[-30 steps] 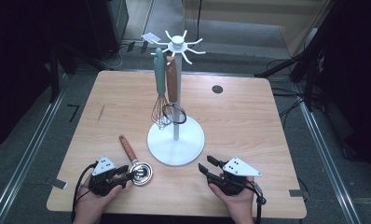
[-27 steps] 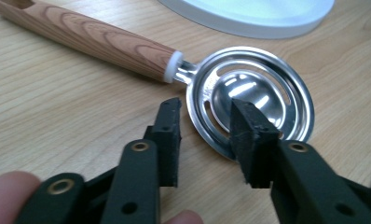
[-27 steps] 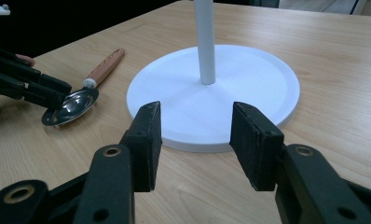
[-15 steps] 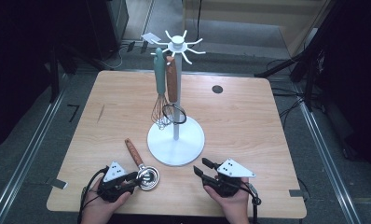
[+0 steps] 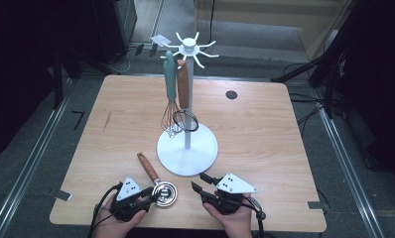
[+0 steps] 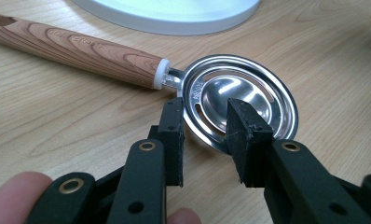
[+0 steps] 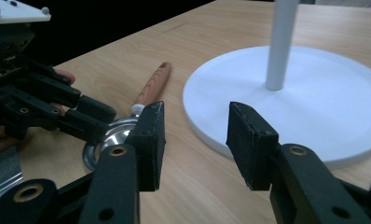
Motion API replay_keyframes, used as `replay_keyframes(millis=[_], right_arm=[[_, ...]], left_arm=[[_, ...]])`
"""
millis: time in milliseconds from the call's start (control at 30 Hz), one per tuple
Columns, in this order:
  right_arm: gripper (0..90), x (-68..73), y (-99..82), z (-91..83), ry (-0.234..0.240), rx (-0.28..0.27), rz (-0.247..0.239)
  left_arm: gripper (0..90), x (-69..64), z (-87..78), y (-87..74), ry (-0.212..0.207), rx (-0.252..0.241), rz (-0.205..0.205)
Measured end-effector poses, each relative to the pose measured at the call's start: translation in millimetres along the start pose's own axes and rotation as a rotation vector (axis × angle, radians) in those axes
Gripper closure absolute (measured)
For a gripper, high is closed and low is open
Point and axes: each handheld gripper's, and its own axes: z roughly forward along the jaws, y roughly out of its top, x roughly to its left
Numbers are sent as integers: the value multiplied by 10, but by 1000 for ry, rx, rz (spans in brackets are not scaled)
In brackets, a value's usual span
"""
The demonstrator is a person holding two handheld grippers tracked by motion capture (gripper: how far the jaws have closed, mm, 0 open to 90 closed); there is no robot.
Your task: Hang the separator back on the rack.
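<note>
A metal strainer spoon (image 5: 164,193) with a wooden handle (image 5: 148,168) lies flat on the table in front of the white hook stand (image 5: 200,153). My left gripper (image 5: 153,194) reaches it from the left. In the left gripper view its jaws (image 6: 204,107) straddle the bowl's rim (image 6: 239,93), one outside and one inside, with a gap showing; they have just been closing. My right gripper (image 5: 199,181) stands open by the stand's base (image 7: 314,93) with nothing between its fingers (image 7: 195,114); it has just closed a little. A teal-handled whisk (image 5: 170,84) and a brown-handled utensil (image 5: 183,87) hang from the stand.
A round black hole (image 5: 231,94) sits in the wooden table (image 5: 265,134) at the back right. Grey tape patches (image 5: 59,195) mark the front corners. The table's front edge runs just under both hands. Dark floor and cables surround the table.
My left gripper has slid to the right, and the strainer spoon has shifted right with it, nearer the stand's base. My right gripper has moved left toward the spoon.
</note>
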Motion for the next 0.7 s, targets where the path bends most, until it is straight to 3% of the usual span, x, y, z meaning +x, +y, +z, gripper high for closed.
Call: replay_keyframes(millis=[267,500,700], right_arm=[[594,125,-28,81,45,24,18],[612,132,-64,128,41,62,18],[764,121,-98,141,37,103,36]], left_arm=[[683,-46,-1,-2,-1,-15,3],[690,-90,10,20,-9,-18,9],[685,-172,39,27,-15,-21,24]])
